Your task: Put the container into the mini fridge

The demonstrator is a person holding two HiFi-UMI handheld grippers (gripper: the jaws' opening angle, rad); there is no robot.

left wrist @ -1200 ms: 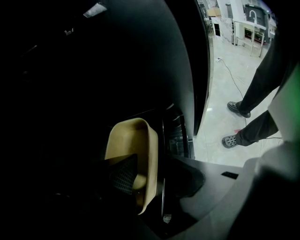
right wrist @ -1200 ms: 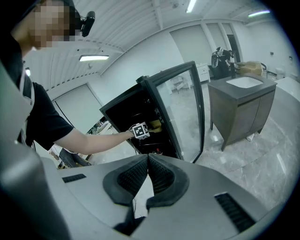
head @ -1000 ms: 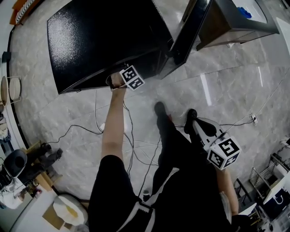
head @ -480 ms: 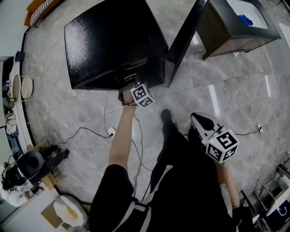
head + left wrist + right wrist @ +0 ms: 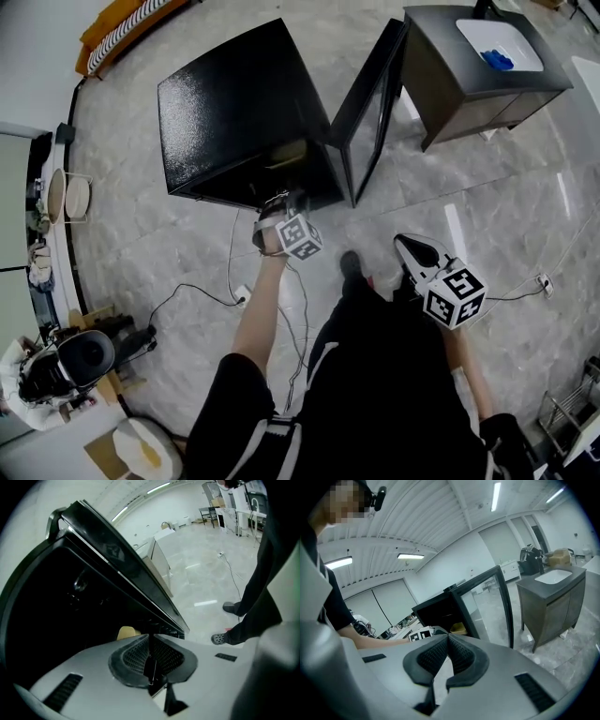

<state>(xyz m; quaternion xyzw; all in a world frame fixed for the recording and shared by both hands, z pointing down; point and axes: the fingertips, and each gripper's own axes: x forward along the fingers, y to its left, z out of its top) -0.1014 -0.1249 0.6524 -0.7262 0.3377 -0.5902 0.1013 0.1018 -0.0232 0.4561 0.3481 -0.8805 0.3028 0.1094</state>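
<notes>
The black mini fridge (image 5: 239,112) stands on the marble floor with its glass door (image 5: 370,103) swung open. A yellow container (image 5: 127,633) sits inside on a shelf, visible also in the right gripper view (image 5: 458,628) and faintly from the head (image 5: 289,153). My left gripper (image 5: 281,200) hovers just outside the fridge opening; its jaws (image 5: 150,637) are closing, pads nearly together, nothing between them. The right gripper (image 5: 405,246) is held back by the person's right side, its pads (image 5: 448,637) together and empty.
A dark cabinet (image 5: 450,94) with a white basin (image 5: 487,42) and a blue item (image 5: 497,59) stands right of the door. Cables (image 5: 202,291) trail across the floor at the left. The person's shoe (image 5: 353,265) is between the grippers.
The left gripper has drawn back out of the fridge opening toward the person. The view has pulled away from the fridge. The right gripper has hardly moved.
</notes>
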